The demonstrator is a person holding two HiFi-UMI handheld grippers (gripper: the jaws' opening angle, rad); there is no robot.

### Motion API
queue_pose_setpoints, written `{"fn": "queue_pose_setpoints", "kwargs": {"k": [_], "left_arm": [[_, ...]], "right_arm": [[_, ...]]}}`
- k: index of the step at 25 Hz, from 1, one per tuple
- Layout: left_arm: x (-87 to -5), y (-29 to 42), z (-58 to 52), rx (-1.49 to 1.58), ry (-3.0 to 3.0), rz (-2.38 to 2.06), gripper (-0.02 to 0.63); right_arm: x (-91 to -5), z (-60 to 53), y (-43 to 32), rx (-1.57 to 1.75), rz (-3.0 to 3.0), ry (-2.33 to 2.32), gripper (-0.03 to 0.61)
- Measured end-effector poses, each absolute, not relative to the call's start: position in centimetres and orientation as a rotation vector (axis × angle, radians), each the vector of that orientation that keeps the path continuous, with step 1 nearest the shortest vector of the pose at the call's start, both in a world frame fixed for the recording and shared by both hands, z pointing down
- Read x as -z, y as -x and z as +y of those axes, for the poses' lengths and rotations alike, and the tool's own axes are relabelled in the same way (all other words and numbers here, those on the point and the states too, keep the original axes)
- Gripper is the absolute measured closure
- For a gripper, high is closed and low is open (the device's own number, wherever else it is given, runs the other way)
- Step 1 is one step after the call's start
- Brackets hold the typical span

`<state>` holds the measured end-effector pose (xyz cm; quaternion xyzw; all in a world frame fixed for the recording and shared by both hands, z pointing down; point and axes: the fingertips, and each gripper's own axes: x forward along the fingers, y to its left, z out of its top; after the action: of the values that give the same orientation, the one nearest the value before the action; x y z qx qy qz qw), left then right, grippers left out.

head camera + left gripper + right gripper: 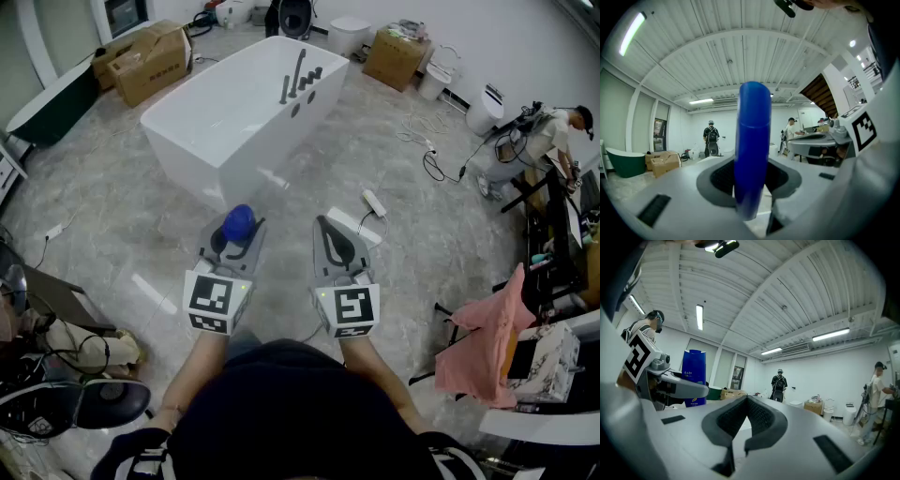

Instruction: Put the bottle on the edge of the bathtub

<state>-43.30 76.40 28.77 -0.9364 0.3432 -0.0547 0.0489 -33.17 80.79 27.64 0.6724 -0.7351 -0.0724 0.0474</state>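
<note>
We hold the blue bottle [752, 150] upright between the left gripper's [238, 234] jaws, clamped on its lower part. The right gripper's [323, 225] jaws meet, empty.

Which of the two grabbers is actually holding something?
The left gripper: its fingers clamp a blue bottle. The right gripper's fingers are closed together with nothing between them.

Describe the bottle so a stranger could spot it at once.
Start at the white bathtub on the floor; nearer the camera, two grippers are held side by side. The blue bottle stands upright, clamped in the left gripper. It is the only bright blue thing there, and the right gripper holds nothing.
</note>
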Motion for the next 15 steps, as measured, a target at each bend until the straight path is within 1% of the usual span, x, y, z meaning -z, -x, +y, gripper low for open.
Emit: {"fn": "queue_pose_setpoints", "kwargs": {"k": [9,15], "left_arm": [[-30.0,42.0,77.0,0.215,2.857,1.014,0.465],[-31.2,42.4,73.5,0.232,2.876,1.039,0.465]], "right_arm": [[-29.6,80.8,31.8,0.083,-2.311,-2.052,0.561],[-30.1,77.7,31.4,0.064,-2.305,-2.056,0.561]]}}
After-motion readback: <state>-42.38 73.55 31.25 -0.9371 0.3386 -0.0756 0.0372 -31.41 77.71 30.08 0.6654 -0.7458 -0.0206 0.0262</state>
